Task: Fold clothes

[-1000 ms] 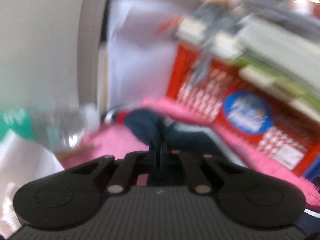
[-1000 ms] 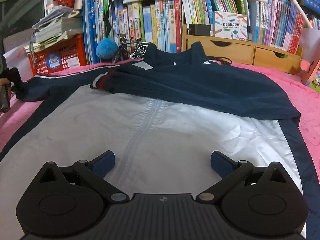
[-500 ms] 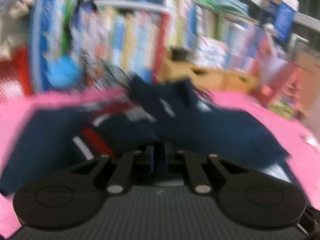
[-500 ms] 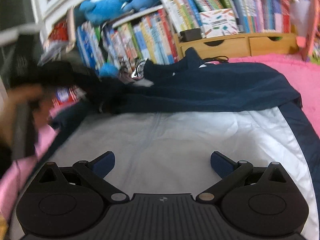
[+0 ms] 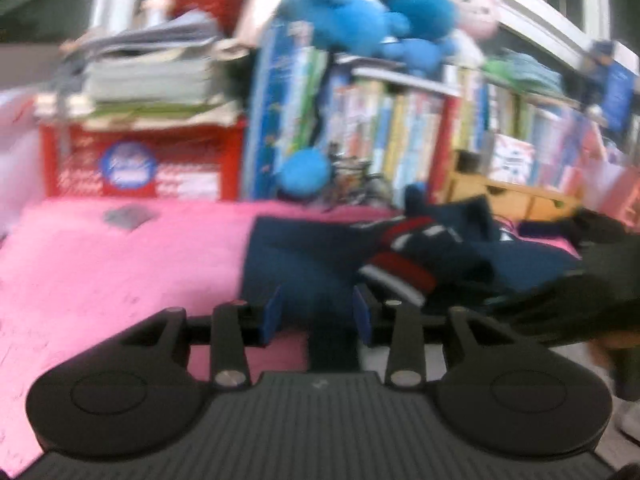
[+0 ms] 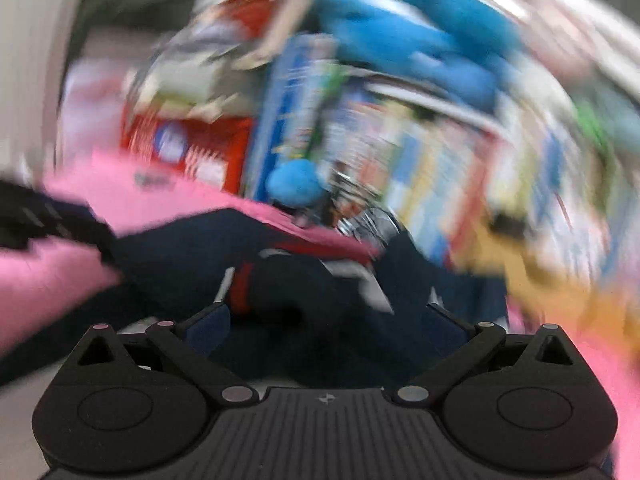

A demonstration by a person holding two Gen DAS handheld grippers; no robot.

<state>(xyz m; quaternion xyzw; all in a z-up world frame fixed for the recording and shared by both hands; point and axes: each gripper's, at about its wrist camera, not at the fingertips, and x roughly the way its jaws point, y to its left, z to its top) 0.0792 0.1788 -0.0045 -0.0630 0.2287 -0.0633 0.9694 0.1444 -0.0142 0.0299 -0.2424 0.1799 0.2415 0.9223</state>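
Note:
A navy jacket (image 5: 304,264) with a red-and-white cuff (image 5: 400,272) lies on the pink cover (image 5: 100,272). Its sleeve is folded in over the body. My left gripper (image 5: 316,314) is open just above the navy cloth, with nothing between its blue pads (image 5: 272,312). The right wrist view is heavily blurred. There my right gripper (image 6: 326,328) stands wide open and empty, low over the jacket (image 6: 180,256) near the cuff (image 6: 240,292). A dark shape at the right in the left wrist view is the other gripper with a hand (image 5: 580,300).
A red crate (image 5: 140,164) topped with stacked papers stands at the back left. Next to it are a row of books (image 5: 400,132) and blue plush toys (image 5: 360,12). A wooden drawer box (image 5: 512,196) sits at the back right. Pink cover spreads to the left.
My left gripper swung right with the sleeve from the left side onto the jacket and has opened. My right gripper, still open, moved forward and left over the jacket.

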